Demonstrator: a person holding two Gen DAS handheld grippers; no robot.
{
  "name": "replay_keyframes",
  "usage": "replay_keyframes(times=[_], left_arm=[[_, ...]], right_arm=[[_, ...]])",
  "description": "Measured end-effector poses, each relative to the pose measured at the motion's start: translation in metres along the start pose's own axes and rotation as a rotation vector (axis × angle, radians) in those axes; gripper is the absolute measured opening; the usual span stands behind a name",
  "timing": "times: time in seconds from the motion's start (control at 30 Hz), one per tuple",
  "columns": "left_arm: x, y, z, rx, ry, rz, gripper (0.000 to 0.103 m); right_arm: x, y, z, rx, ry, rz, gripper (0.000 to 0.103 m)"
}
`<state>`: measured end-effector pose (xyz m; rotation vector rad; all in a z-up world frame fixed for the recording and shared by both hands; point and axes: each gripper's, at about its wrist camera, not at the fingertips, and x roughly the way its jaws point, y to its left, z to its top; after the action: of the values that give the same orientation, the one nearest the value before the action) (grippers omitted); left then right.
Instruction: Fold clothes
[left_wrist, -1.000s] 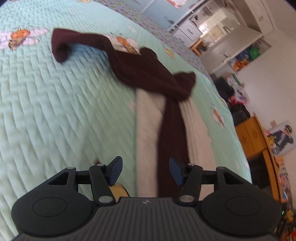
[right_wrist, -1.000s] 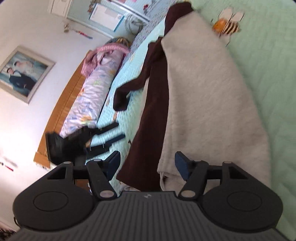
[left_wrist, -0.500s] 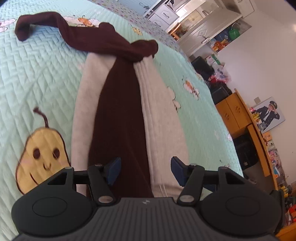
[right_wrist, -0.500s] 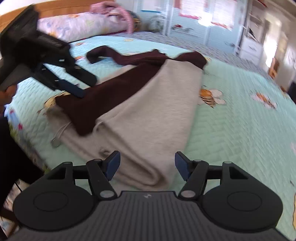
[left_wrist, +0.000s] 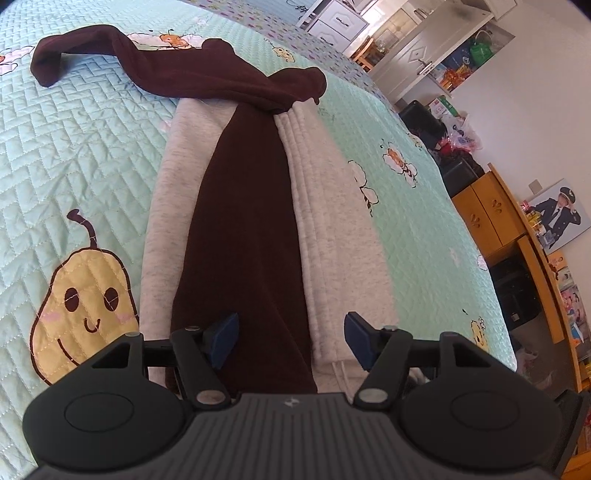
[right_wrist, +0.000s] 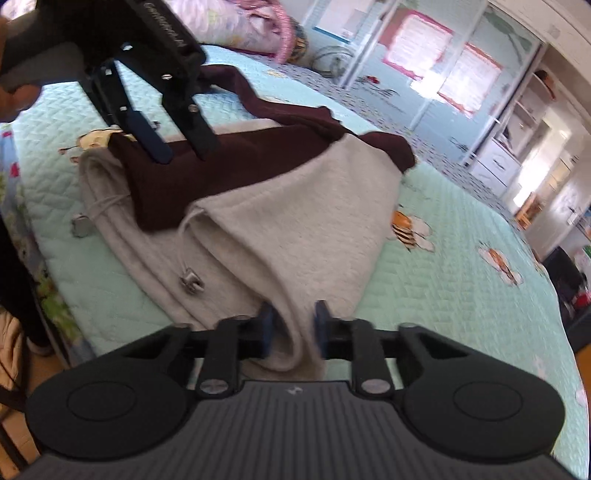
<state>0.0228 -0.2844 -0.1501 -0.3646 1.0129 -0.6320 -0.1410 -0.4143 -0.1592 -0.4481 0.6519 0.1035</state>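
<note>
Clothes lie on a mint quilted bedspread (left_wrist: 92, 155): grey garment (right_wrist: 295, 221) folded long, maroon garment (left_wrist: 247, 229) draped over it. Right gripper (right_wrist: 291, 325) has just closed, pinching the grey fold; left gripper (left_wrist: 290, 336) stands apart, its jaws widening above the maroon cloth. No writing is legible.

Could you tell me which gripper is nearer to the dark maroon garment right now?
Left. The left gripper hangs open directly over the maroon garment, while the right gripper has just closed on the grey garment's near corner, away from it.
</note>
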Motion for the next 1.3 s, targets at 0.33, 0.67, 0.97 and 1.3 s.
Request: replay_keyframes(times=[0.33,0.67,0.97,1.3], left_arm=[[0.000,-0.012,0.000,0.015,0.007,-0.014,0.067],[0.003,-0.027,-0.003,0.014,0.035,-0.065,0.067],[0.023,-0.015,0.016,-0.147,0.008,-0.110,0.067],[0.067,0.013,0.055,-0.414,-0.036,-0.169,0.067]], right_arm=[[0.000,-0.024,-0.014,0.170,-0.005,0.024,0.012],[-0.008,0.007,-0.007,-0.086,-0.080,-0.031,0.046],[0.002,-0.006,-0.006,0.002,-0.036,-0.013,0.009],[0.000,-0.060,-0.019,0.462,-0.094,0.158,0.009]])
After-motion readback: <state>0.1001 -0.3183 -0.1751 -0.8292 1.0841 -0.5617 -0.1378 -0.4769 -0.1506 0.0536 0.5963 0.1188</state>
